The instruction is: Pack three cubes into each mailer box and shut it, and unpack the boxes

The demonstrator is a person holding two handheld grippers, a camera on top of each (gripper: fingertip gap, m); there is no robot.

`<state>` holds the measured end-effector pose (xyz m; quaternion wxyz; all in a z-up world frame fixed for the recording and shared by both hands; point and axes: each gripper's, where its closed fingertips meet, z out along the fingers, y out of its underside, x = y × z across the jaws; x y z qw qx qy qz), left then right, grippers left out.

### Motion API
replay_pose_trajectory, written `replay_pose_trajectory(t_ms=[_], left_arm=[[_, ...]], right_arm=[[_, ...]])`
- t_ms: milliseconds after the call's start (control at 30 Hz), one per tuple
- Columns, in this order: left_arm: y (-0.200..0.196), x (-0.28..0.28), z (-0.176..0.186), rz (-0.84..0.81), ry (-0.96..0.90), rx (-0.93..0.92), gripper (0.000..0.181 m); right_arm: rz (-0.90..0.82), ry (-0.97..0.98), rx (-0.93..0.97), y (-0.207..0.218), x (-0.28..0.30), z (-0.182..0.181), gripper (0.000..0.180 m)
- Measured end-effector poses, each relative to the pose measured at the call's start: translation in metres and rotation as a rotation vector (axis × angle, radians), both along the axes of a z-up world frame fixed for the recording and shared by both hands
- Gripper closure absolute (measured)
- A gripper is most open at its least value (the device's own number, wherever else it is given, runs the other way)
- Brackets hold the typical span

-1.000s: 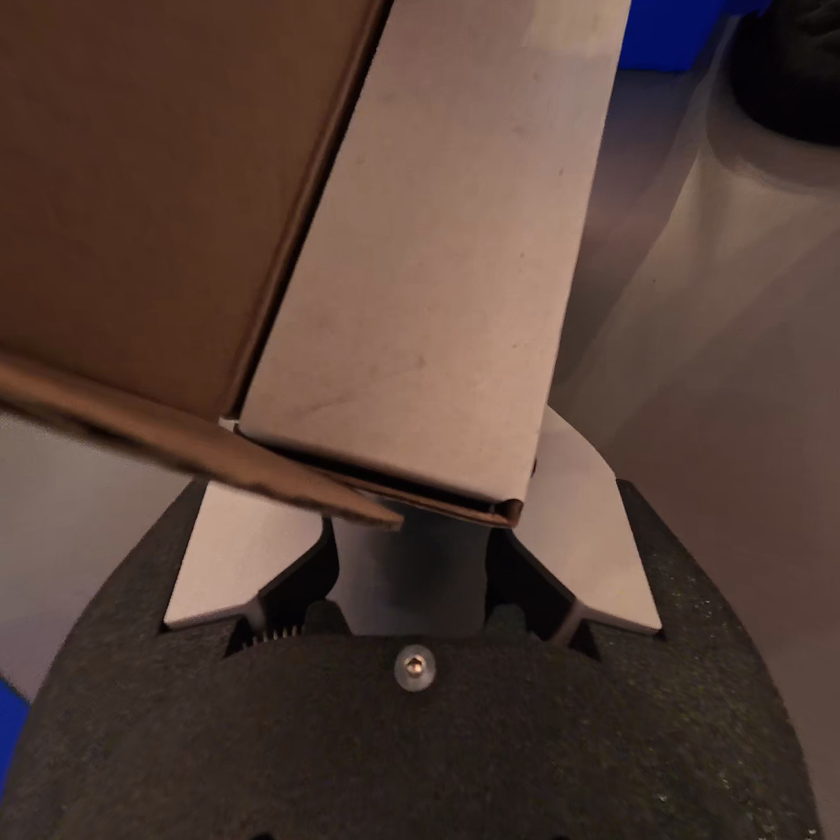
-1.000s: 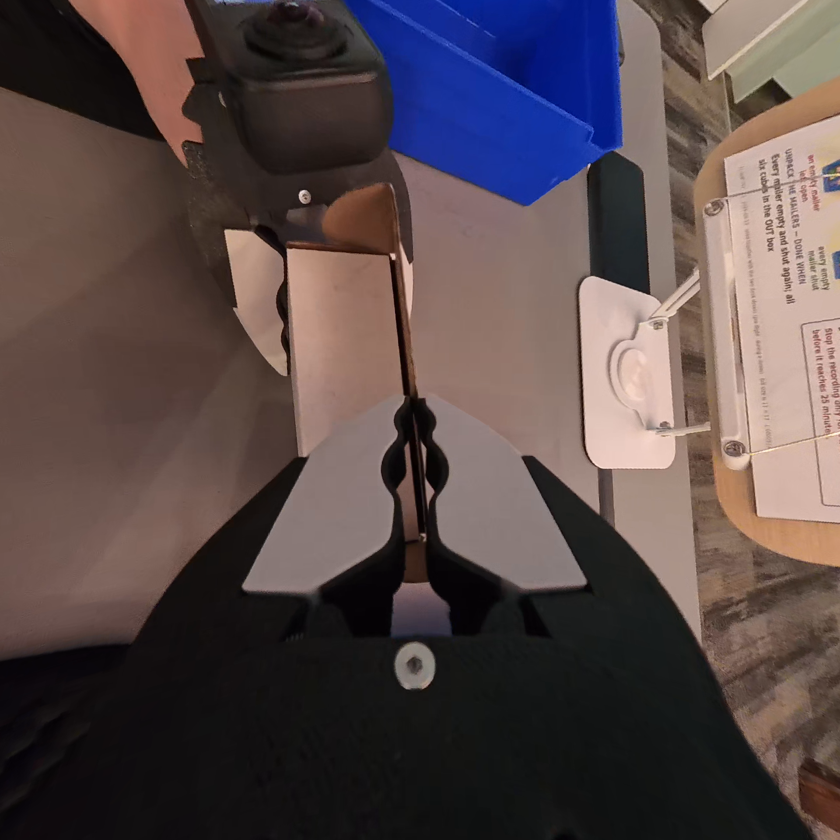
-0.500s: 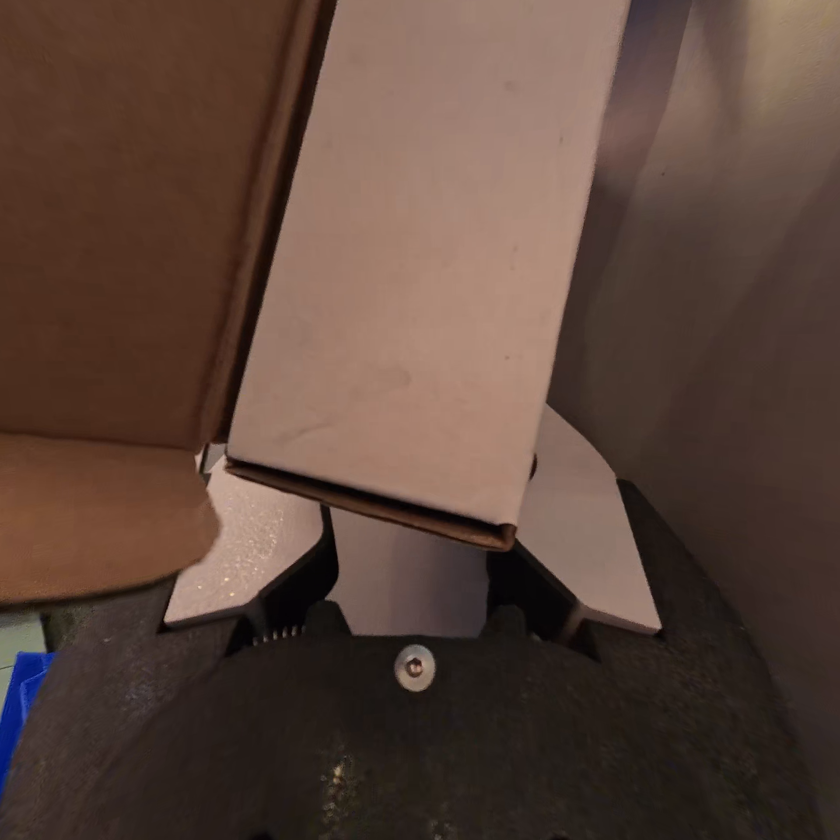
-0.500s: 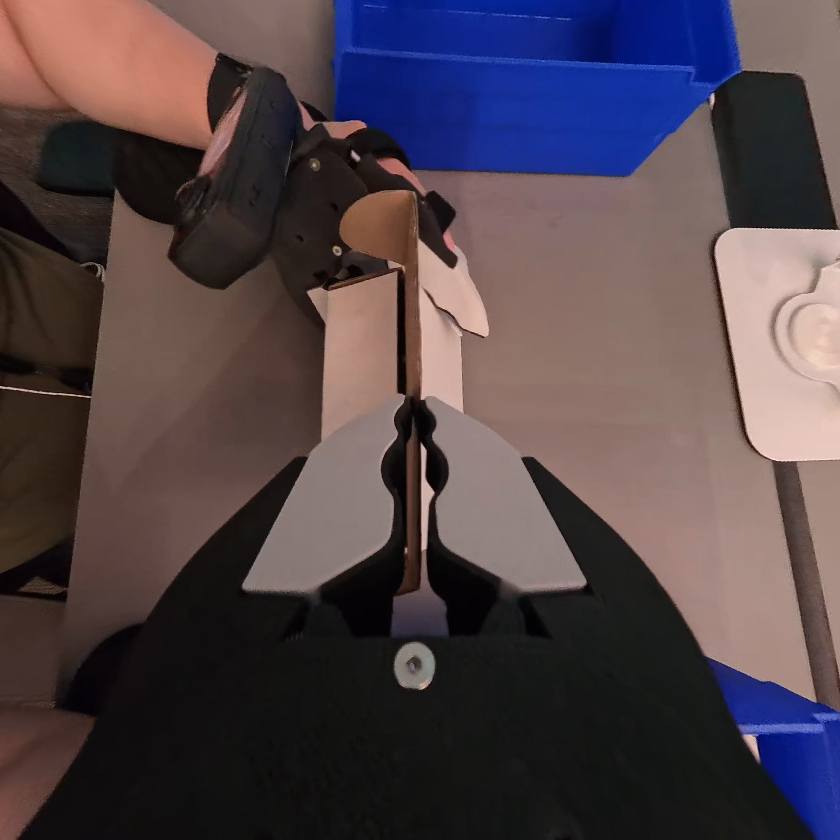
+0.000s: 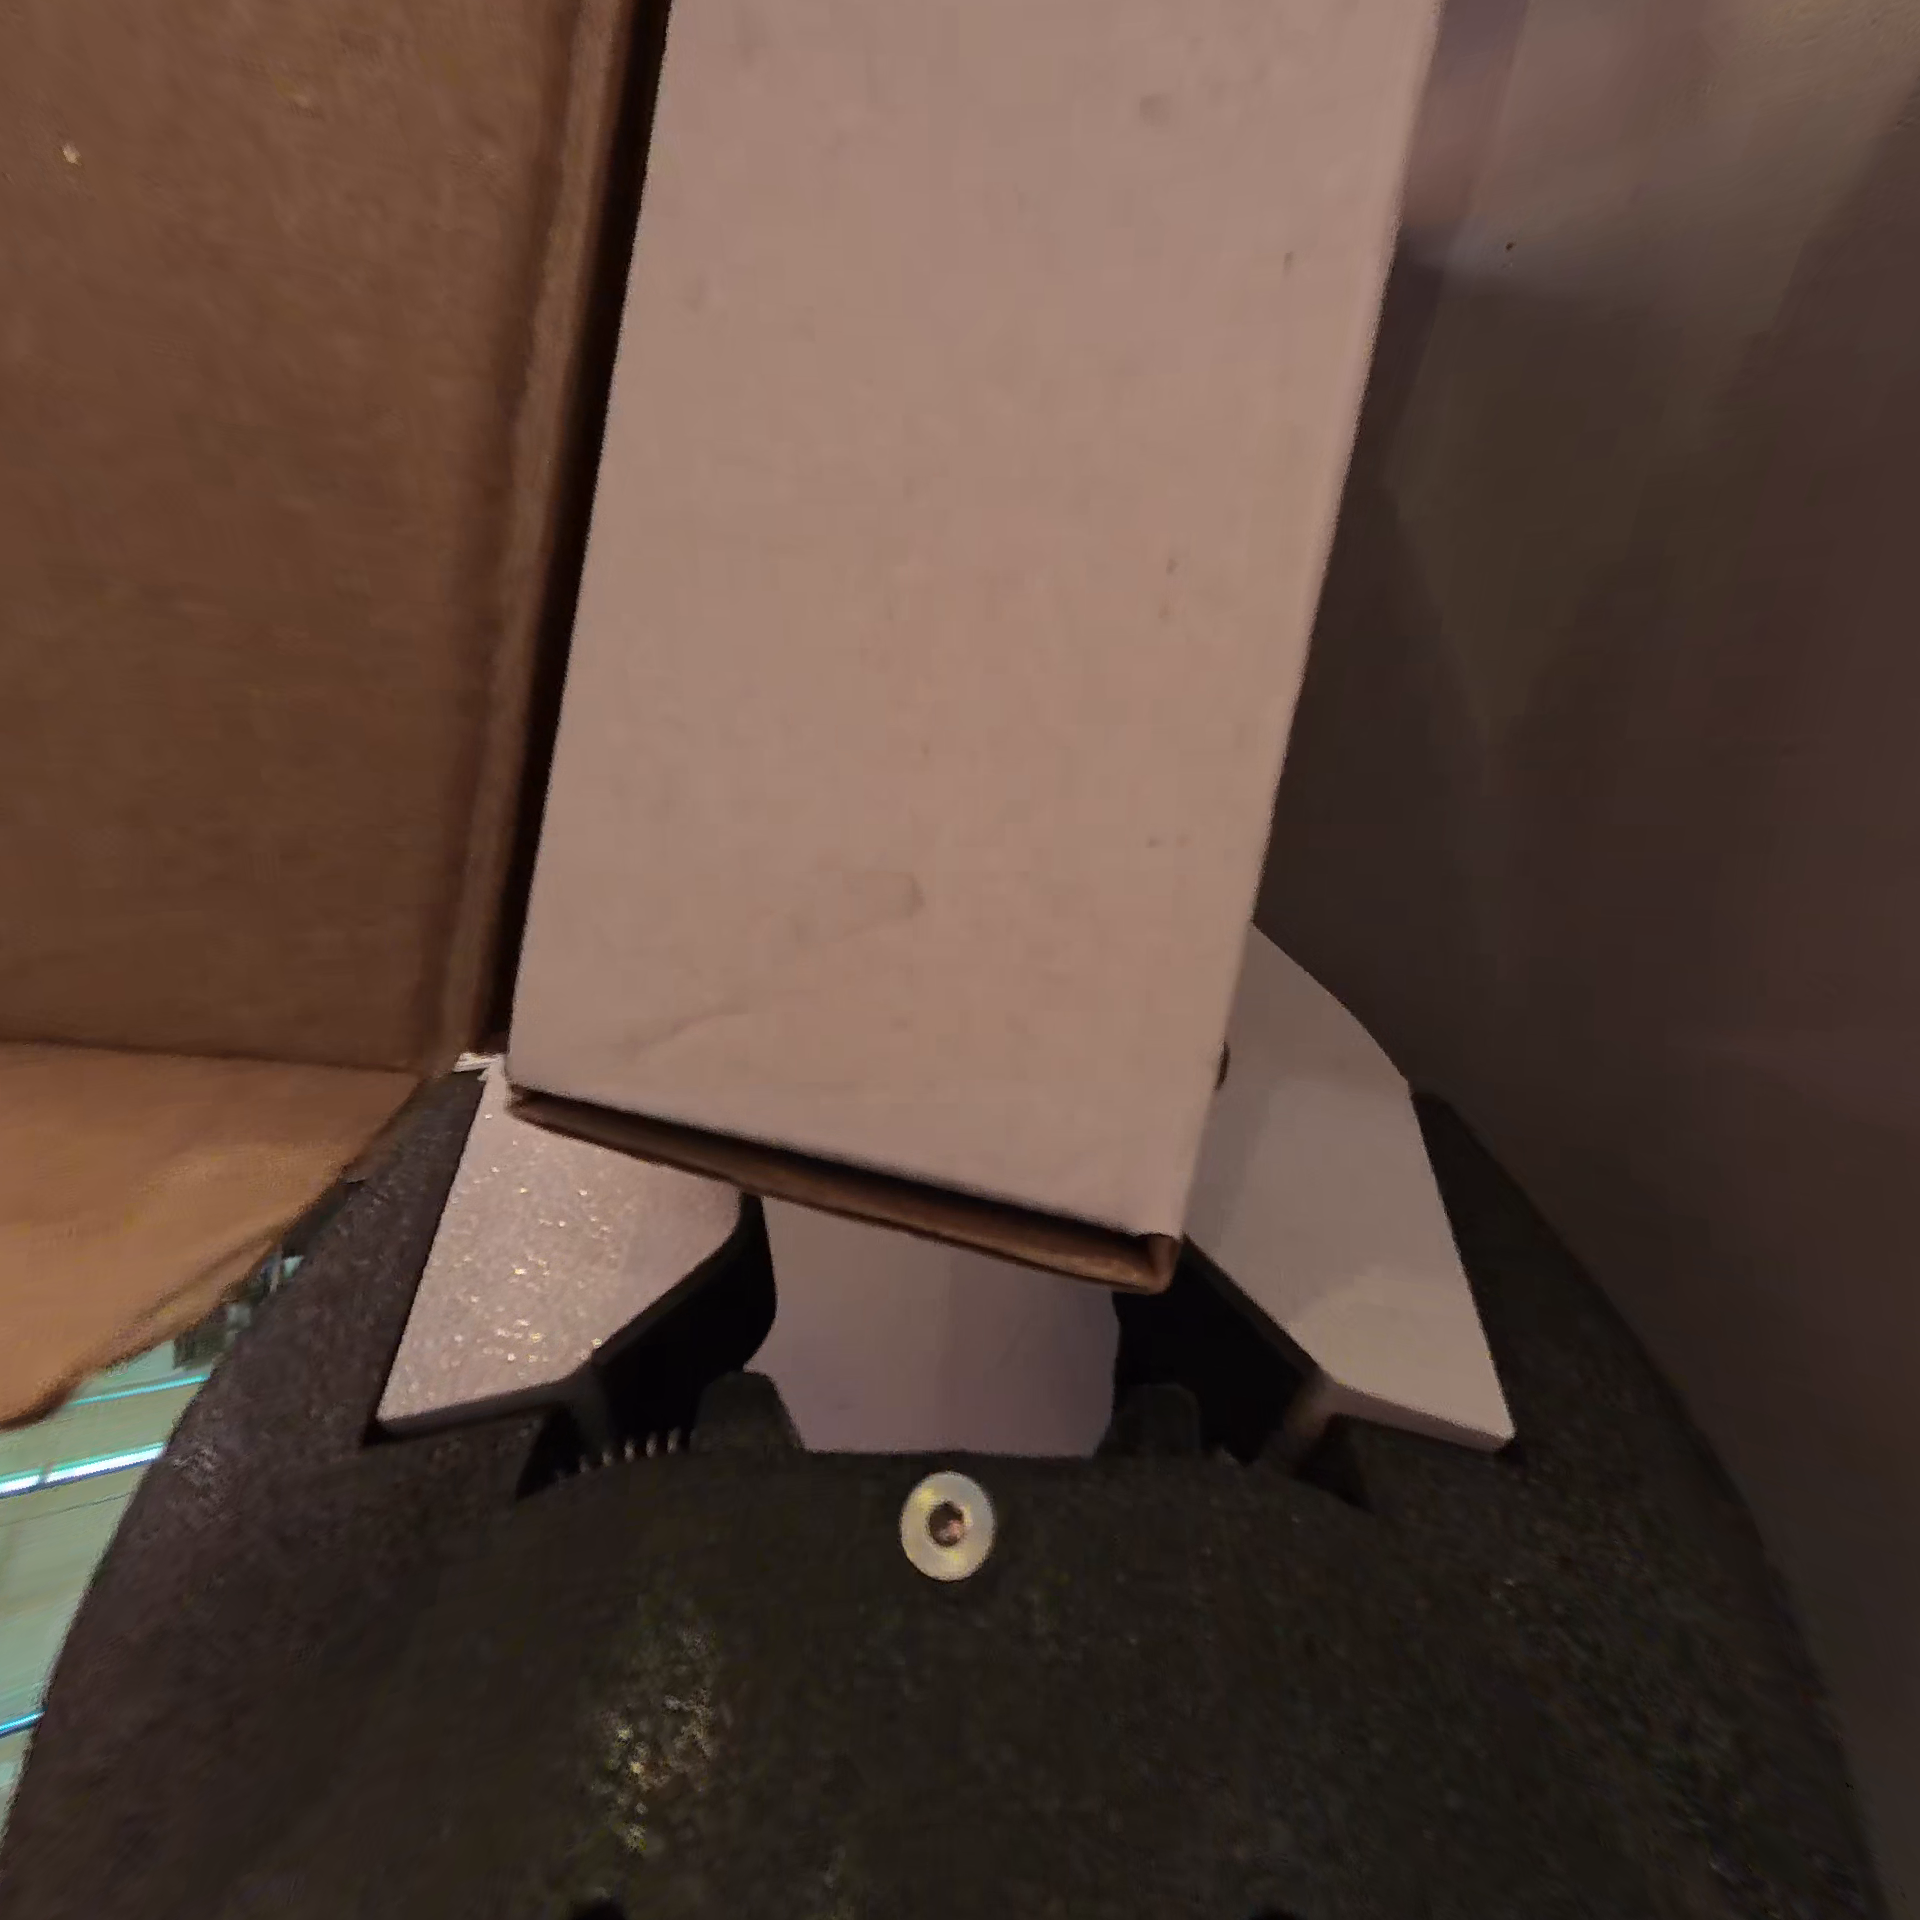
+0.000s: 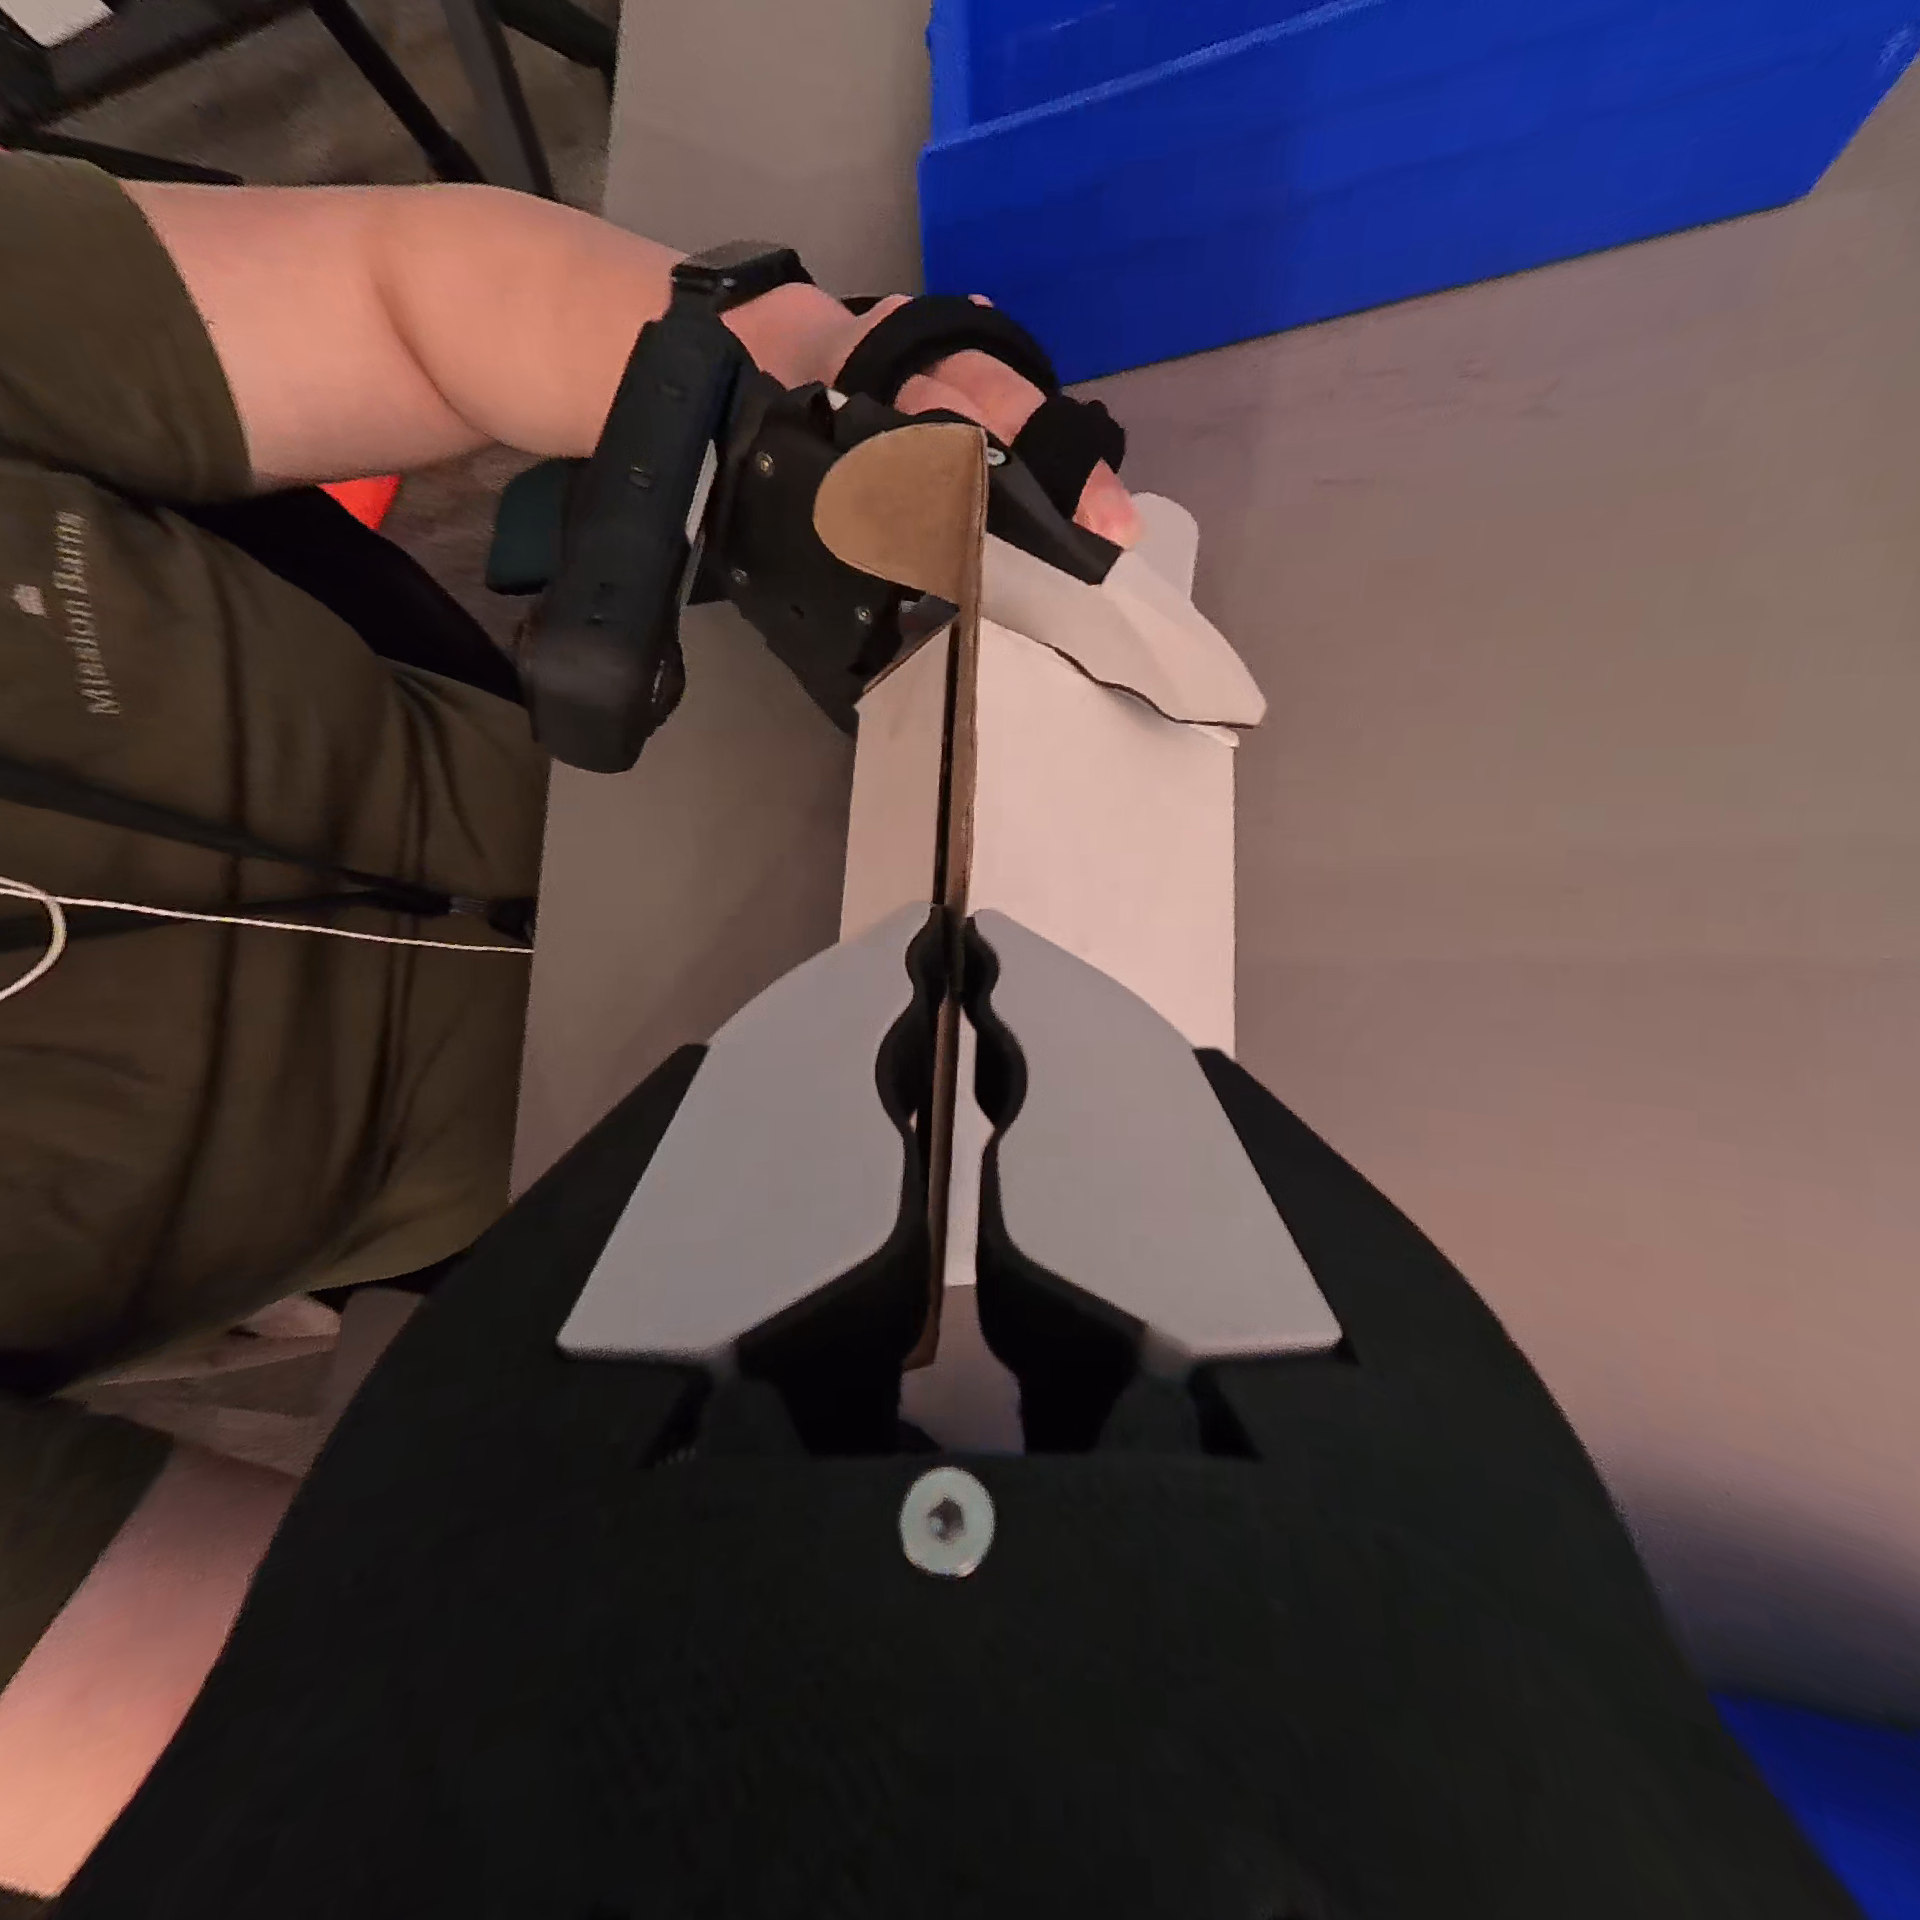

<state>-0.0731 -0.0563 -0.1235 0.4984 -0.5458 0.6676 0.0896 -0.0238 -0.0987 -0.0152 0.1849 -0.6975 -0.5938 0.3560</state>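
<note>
And here's the right gripper (image 6: 948, 940), its two grey fingers pinched tight on the brown inner face of the lid flap (image 6: 961, 790), seen edge-on and running up toward twelve o'clock. Below it sits the white cardboard mailer box (image 6: 1101, 831) on the grey table (image 6: 1558, 727). At eleven o'clock the left gripper (image 6: 914, 634) meets the box's far end, a person's hand (image 6: 914, 353) strapped into it. In its own view the left gripper (image 5: 940, 1226) shows fingers spread wide, with the box's white wall (image 5: 935, 623) lying between them; whether they press it I cannot tell. The brown interior (image 5: 260, 520) fills nine to eleven o'clock, and no cubes show in it.

My read: the lid is mid-swing. Doing it well likely means steadying the box body with the left gripper and rotating the flap about its hinge, not pulling, or the thin board may crease.

A blue plastic bin (image 6: 1351, 177) waits at one o'clock. Writing? Small pale lettering on the person's olive shirt (image 6: 94, 623), nothing on the box.
</note>
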Motion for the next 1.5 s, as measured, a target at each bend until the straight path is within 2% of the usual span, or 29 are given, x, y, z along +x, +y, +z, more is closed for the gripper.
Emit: replay_pose_trajectory(t_ms=[167,333,533,667,767,867,1000,1167,1233,1300,1500], left_arm=[[-0.002,-0.001,0.0,0.018,-0.016,0.024,0.099],[-0.005,-0.004,-0.003,0.064,-0.056,-0.068,0.099],[-0.01,-0.017,0.006,0.114,-0.138,-0.176,0.07],[-0.022,-0.038,0.034,0.153,-0.308,-0.234,0.069],[-0.038,-0.054,0.064,0.149,-0.406,-0.181,0.076],[-0.06,-0.047,0.087,0.082,-0.447,-0.105,0.084],[-0.078,-0.013,0.095,0.029,-0.297,-0.013,0.083],[-0.073,0.028,0.065,-0.012,-0.017,0.022,0.084],[-0.065,0.037,0.06,-0.017,0.052,0.07,0.09],[-0.064,0.044,0.055,-0.038,0.066,0.053,0.101],[-0.053,0.042,0.048,-0.004,0.1,0.032,0.105]], right_arm=[[0.021,0.02,-0.068,-0.003,-0.001,-0.002,0.177],[0.031,0.023,-0.055,-0.002,0.0,-0.001,0.177],[0.03,0.04,-0.065,0.002,0.0,0.0,0.177],[0.018,0.039,-0.052,0.006,0.0,0.001,0.177],[0.005,0.039,-0.055,0.009,0.001,0.001,0.177],[-0.019,0.035,-0.03,0.016,0.002,0.002,0.178],[-0.003,0.029,-0.024,0.013,0.002,0.002,0.177],[-0.01,0.03,-0.026,0.014,0.002,0.002,0.178],[-0.03,0.028,-0.013,0.018,0.003,0.002,0.177],[-0.032,0.026,-0.019,0.018,0.004,0.002,0.177],[-0.028,0.028,-0.02,0.019,0.004,0.002,0.177]])
